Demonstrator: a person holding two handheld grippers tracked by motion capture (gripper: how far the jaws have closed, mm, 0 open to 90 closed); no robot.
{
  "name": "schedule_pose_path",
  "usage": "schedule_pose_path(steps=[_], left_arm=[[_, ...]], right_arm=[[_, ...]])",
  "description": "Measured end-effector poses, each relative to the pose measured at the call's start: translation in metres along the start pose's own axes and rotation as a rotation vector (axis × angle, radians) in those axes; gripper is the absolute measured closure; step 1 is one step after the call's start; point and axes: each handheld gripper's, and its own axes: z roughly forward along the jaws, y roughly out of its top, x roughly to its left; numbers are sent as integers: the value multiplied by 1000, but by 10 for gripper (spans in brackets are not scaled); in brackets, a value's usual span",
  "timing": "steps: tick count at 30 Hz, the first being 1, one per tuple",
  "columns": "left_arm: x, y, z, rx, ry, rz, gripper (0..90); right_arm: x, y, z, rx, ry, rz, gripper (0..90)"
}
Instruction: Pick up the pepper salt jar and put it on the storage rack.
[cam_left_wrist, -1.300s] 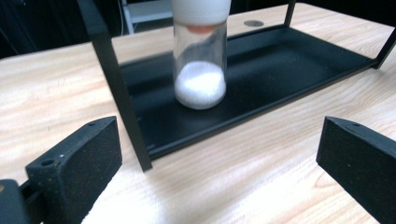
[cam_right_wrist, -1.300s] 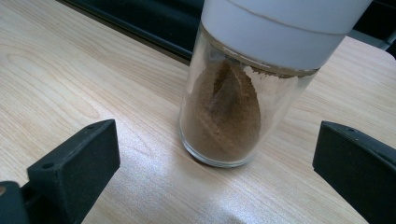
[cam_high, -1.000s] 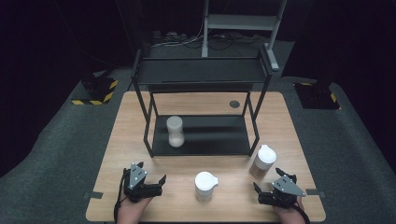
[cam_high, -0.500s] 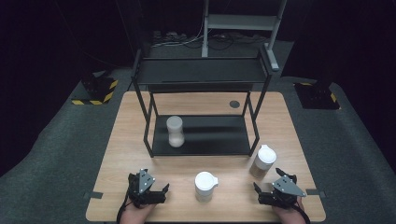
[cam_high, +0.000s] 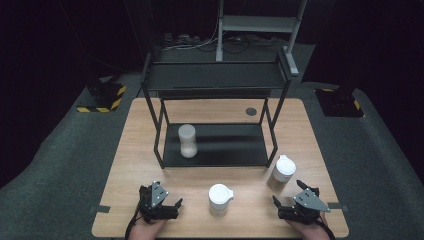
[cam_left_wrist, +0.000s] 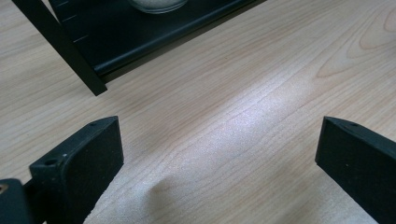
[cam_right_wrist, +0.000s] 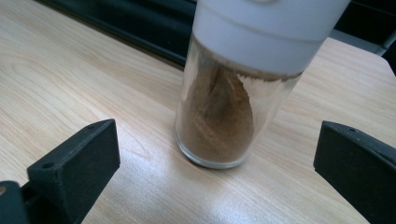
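Your left gripper (cam_high: 159, 205) sits low at the table's (cam_high: 125, 165) near edge, jaws wide apart over bare wood, a leg of the black rack (cam_left_wrist: 65, 56) ahead of it. At the middle stands a white-lidded jar (cam_high: 219, 199). Your right gripper (cam_high: 298, 206) has its jaws spread wide too, facing the brown spice jar (cam_right_wrist: 224, 112), which stands upright just beyond them, untouched, beside the rack's front right leg.

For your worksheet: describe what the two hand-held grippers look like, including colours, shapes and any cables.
The left gripper and right gripper are black, each with two blocky, flat-faced jaws bearing small holes. A grey three-cornered plate tops each. A black cable trails from each towards the table edge.
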Motion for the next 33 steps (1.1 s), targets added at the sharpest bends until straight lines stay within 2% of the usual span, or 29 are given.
schedule_pose_path(steps=[2, 6, 10, 16, 19, 29, 33], left_arm=[[0, 0, 0, -4, -11, -1, 11], [0, 0, 0, -3, -8, 0, 11], [-2, 0, 0, 6, -3, 20, 11], [-1, 1, 1, 11, -8, 16, 11], [0, 1, 1, 13, -16, 11, 11], [-3, 1, 1, 16, -13, 42, 9], [-3, 1, 1, 19, -15, 40, 8]], right_arm=[[-1, 2, -3, -11, -7, 7, 0], [-2, 5, -9, -36, -10, 4, 0], [-2, 10, -16, -58, -12, -3, 0], [-1, 19, -28, -88, -16, 8, 0], [1, 24, -32, -96, -10, 19, 0], [12, 39, -40, -131, 31, 37, 0], [17, 45, -42, -152, 49, 38, 0]])
